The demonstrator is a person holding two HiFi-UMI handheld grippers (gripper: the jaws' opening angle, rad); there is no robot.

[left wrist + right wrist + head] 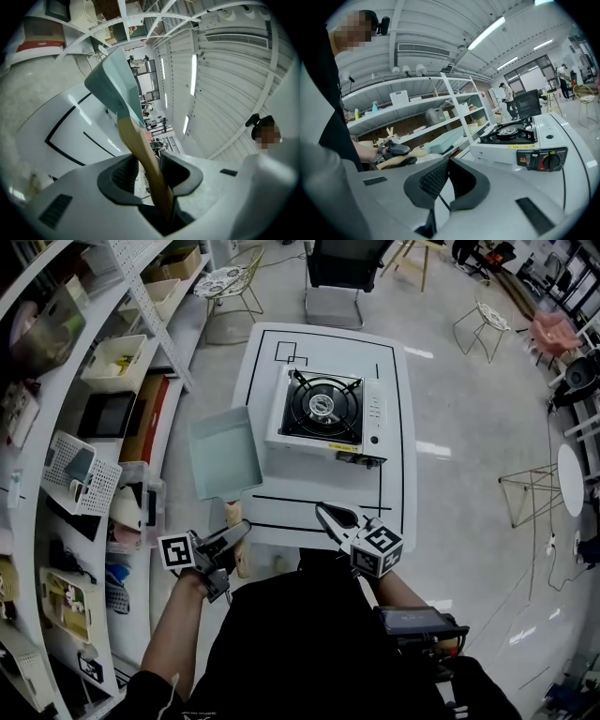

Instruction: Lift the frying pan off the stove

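Note:
A square pale-teal frying pan [223, 454] hangs in the air past the table's left edge, off the stove. Its wooden handle [232, 515] runs back between the jaws of my left gripper [239, 532], which is shut on it. In the left gripper view the pan [115, 84] tilts up and away, and the handle [140, 150] is clamped between the pads. The white portable gas stove [323, 409] stands on the white table [394, 493] with its burner bare. My right gripper [325, 514] is shut and holds nothing, over the table's front edge. From it the stove [520, 140] and pan [445, 139] show.
White shelves [89, 427] with baskets, boxes and trays run along the left, close to the pan. A black chair [342, 268] stands beyond the table. Wire chairs [483, 324] and a round white table [570, 479] are off to the right. Black tape lines mark the tabletop.

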